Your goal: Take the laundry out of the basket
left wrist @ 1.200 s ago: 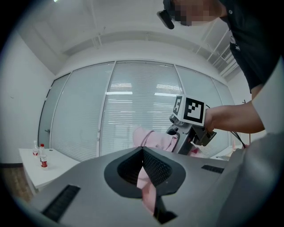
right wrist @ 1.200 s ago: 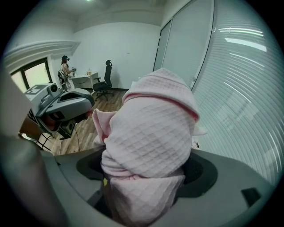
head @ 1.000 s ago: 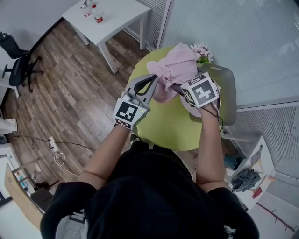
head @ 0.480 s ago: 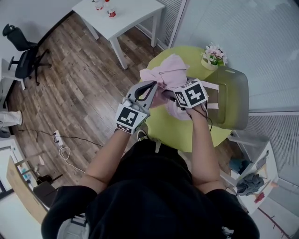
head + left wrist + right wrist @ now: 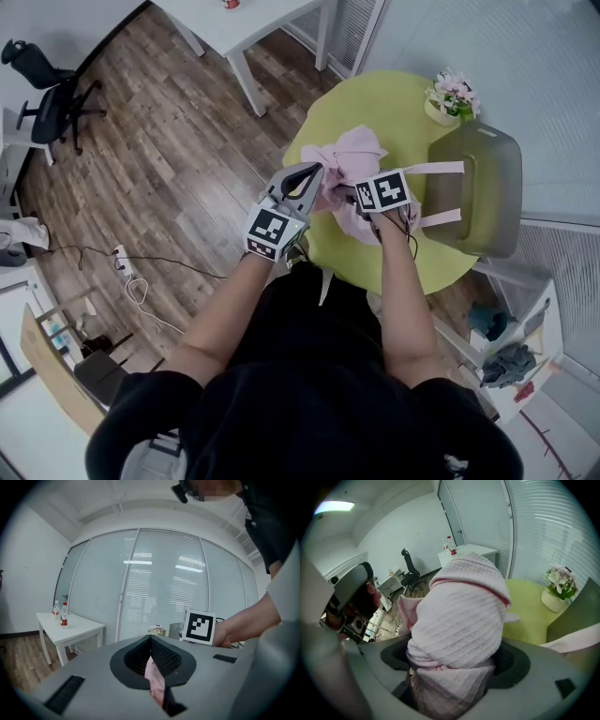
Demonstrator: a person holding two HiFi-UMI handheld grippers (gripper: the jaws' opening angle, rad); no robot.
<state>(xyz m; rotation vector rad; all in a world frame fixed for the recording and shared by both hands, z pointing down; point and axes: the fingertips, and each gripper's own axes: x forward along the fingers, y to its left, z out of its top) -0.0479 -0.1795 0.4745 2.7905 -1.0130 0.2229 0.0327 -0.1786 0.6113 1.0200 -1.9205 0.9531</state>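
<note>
A pink waffle-weave garment [image 5: 349,159] hangs bunched over the green round table [image 5: 375,103], held between both grippers. My left gripper [image 5: 313,172] is shut, pinching a small fold of the pink cloth [image 5: 154,679] at its tips. At the garment's right side my right gripper [image 5: 351,193] is shut on a thick wad of the garment [image 5: 459,620], which hides its jaws. The grey-green laundry basket [image 5: 487,183] stands to the right of the grippers. Two pink strips [image 5: 439,169] trail over its near wall.
A small pot of flowers [image 5: 450,97] stands on the table behind the basket. A white side table [image 5: 272,23] with bottles [image 5: 60,613] is at the back left, an office chair [image 5: 52,98] further left. Cables lie on the wood floor [image 5: 141,281].
Both grippers have drawn the pink garment away from the basket towards the person's side of the table. More of the basket now shows, uncovered, at the right.
</note>
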